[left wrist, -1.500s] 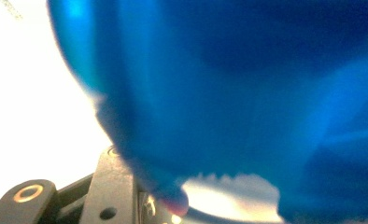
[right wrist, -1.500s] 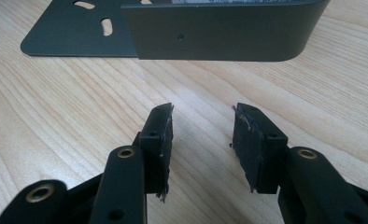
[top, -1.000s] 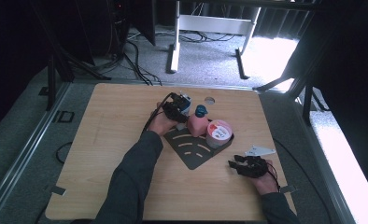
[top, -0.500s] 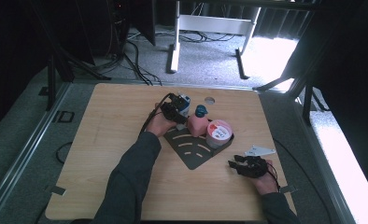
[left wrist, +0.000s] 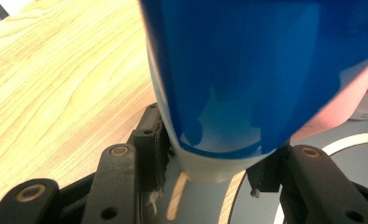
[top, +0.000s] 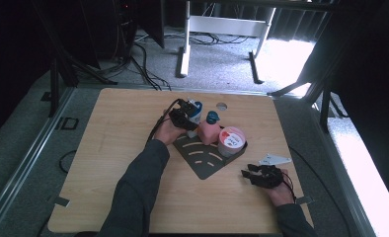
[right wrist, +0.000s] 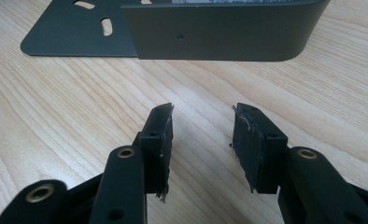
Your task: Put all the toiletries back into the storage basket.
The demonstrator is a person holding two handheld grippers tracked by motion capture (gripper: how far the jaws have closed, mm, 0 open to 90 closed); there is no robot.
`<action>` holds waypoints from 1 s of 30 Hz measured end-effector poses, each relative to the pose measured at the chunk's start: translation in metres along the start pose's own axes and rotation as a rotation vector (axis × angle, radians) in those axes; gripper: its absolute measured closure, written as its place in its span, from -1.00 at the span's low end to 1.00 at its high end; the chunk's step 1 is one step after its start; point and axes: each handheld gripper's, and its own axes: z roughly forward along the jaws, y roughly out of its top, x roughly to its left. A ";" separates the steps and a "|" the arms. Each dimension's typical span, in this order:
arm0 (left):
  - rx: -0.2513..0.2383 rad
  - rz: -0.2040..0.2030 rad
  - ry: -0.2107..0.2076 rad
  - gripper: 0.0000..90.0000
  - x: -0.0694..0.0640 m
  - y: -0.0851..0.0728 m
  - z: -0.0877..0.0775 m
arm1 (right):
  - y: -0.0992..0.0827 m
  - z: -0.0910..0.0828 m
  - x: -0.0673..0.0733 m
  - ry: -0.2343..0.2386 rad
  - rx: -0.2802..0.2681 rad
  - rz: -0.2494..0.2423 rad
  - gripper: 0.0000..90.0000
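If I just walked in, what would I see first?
You'd see the blue-and-white bottle standing between the left gripper jaws on the dark metal rack mid-table. Beside it stand a pink bottle and a pink-lidded tub. The right gripper rests open nearby.

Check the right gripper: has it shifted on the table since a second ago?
No. The right gripper sits in the same spot below the white card, right of the dark tray.

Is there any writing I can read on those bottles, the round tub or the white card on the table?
None can be read.
Blue and white bottle in the left tongs: no lettering shows.
Round tub: dark marks on its red and white lid, too blurred.
Pink bottle: no text visible.
White card: too small to tell.
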 end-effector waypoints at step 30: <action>0.011 -0.010 -0.005 -0.23 0.003 -0.017 -0.026 | -0.002 -0.002 0.000 -0.005 0.000 0.008 0.27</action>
